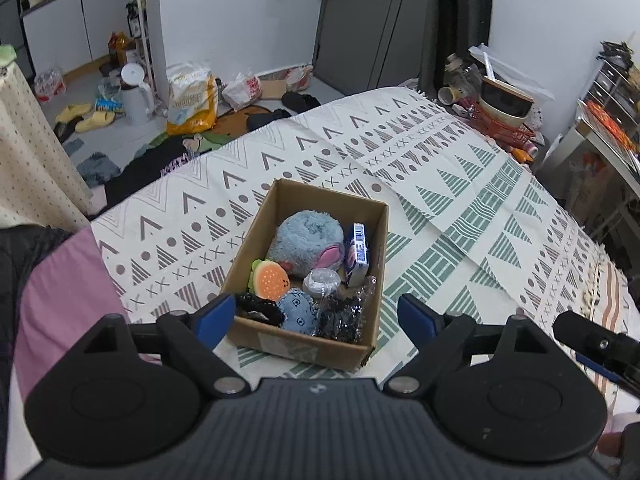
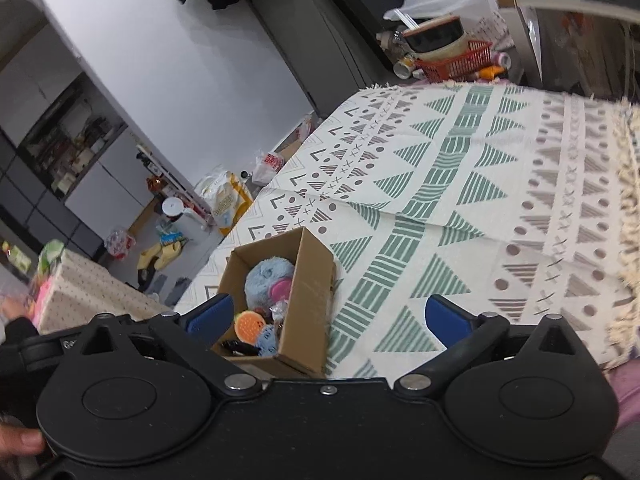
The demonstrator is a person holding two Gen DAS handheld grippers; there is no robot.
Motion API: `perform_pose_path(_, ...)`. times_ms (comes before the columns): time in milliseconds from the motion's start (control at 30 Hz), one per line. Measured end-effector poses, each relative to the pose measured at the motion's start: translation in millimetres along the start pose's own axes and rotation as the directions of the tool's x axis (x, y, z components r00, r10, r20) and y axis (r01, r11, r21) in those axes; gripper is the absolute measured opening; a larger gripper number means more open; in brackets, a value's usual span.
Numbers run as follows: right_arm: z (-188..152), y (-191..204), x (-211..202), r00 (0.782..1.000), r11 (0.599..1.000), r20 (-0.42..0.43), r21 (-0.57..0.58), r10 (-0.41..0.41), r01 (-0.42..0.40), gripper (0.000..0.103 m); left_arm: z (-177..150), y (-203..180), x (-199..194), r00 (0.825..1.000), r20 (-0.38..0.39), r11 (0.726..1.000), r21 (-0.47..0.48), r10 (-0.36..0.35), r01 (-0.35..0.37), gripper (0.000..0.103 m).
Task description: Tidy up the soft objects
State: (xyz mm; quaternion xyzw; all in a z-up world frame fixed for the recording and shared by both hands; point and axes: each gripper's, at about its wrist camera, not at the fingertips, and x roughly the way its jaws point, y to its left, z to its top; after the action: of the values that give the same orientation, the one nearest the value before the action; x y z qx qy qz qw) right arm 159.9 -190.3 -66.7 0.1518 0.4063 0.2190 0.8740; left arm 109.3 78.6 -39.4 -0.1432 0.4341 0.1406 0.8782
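Note:
An open cardboard box (image 1: 372,280) stands on the patterned bedspread (image 1: 460,216). Inside lie a blue fluffy plush (image 1: 306,238), an orange burger toy (image 1: 272,280), a small blue plush (image 1: 298,312), a blue-white carton (image 1: 357,252) and crinkly plastic packets (image 1: 344,312). My left gripper (image 1: 318,316) is open and empty, just above the box's near end. My right gripper (image 2: 328,322) is open and empty, beside the box (image 2: 310,300) on its right; the blue plush (image 2: 266,280) and burger toy (image 2: 250,326) show there.
A pink pillow (image 1: 60,304) lies at the bed's left. A red basket (image 1: 500,128) with bowls stands past the bed's far corner. The floor beyond holds bags (image 1: 192,96), slippers (image 1: 86,116) and clothes. Shelving (image 1: 612,128) is at the right.

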Motion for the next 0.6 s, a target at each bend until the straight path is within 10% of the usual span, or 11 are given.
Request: perform_pose_path(600, -17, 22, -66, 0.993, 0.991, 0.053, -0.086, -0.101, 0.105, 0.103, -29, -6, -75, 0.997, 0.067, 0.991, 0.128, -0.038, 0.029, 0.095)
